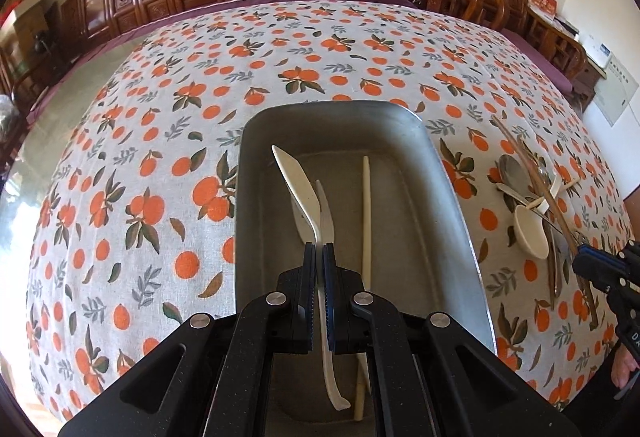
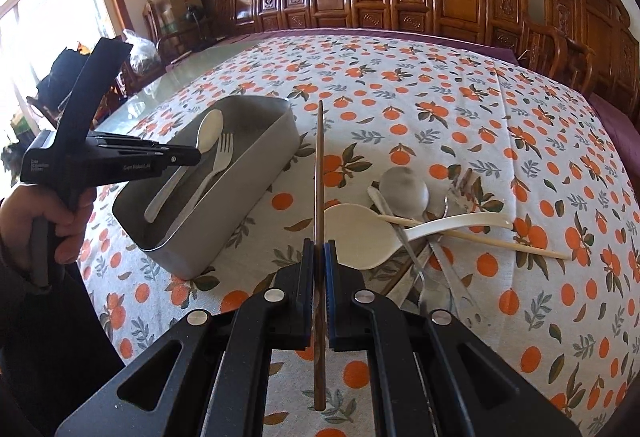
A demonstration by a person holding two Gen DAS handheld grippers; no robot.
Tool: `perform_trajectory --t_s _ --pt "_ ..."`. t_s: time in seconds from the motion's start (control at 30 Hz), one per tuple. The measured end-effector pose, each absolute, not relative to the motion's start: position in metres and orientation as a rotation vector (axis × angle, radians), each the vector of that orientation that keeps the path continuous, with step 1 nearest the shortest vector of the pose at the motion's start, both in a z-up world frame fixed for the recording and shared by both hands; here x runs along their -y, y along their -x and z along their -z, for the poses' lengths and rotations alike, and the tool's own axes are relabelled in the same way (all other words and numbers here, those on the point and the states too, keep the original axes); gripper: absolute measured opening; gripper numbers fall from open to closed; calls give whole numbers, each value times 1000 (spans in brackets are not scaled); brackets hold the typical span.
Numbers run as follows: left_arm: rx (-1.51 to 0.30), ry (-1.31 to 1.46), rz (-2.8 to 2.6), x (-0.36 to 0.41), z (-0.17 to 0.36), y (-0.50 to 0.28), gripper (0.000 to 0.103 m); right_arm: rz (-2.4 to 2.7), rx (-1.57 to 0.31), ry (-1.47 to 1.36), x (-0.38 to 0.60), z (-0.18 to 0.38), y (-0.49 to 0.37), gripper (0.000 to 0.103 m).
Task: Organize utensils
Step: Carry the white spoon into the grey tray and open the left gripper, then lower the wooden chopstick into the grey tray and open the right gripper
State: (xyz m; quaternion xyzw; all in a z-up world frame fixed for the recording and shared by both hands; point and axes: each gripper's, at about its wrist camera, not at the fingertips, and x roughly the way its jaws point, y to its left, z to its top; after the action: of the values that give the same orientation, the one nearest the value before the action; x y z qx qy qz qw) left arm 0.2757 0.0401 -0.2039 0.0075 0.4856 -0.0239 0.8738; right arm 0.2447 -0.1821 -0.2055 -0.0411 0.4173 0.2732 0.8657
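Tray (image 1: 452, 205), grey metal, on counter (image 1: 160, 141); left hand-held gripper (image 1: 318, 257) pinches white spoon (image 1: 298, 177) above it; right hand-held gripper (image 2: 319, 255) clamps brown chopstick (image 2: 319, 173) beside utensil pile (image 2: 424, 221); advice: lower spoon level, parallel to the tray's long walls, before releasing.

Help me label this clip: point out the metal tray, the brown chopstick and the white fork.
metal tray (image 2: 224, 233), right wrist view, near outer wall.
brown chopstick (image 2: 319, 173), right wrist view, mid-shaft.
white fork (image 2: 224, 151), right wrist view, tines.
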Motion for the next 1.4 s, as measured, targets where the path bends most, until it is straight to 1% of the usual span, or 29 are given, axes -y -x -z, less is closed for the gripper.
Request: perform_trajectory --t_s 0.1,0.17,0.27,0.47,0.5,0.53,0.57,0.9,1.2,1.4 --pt "-1003 -10 51 -43 204 -272 8 -578 -884 89 177 208 -244 6" --pt "-992 -20 49 -43 200 -269 16 -578 -889 91 174 209 -242 6" --pt "-942 -44 43 -42 186 -262 22 -566 -886 85 171 208 -239 6" --pt "-881 -28 58 -48 163 -252 24 -560 -874 64 166 197 -238 6" --pt "-869 -26 63 -49 159 -250 26 -560 -870 64 163 194 -238 6" --pt "-861 -23 66 -50 157 -249 31 -558 -866 64 161 192 -239 6" --pt "-850 -15 69 -53 153 -247 32 -555 -860 65 158 189 -239 6" --pt "-815 19 44 -79 142 -243 35 -616 -886 -19 114 177 -256 6" --pt "-810 58 36 -97 141 -242 35 -627 -961 -70 59 194 -274 6" --pt "-814 60 42 -97 142 -243 35 -579 -994 -80 43 208 -281 6"
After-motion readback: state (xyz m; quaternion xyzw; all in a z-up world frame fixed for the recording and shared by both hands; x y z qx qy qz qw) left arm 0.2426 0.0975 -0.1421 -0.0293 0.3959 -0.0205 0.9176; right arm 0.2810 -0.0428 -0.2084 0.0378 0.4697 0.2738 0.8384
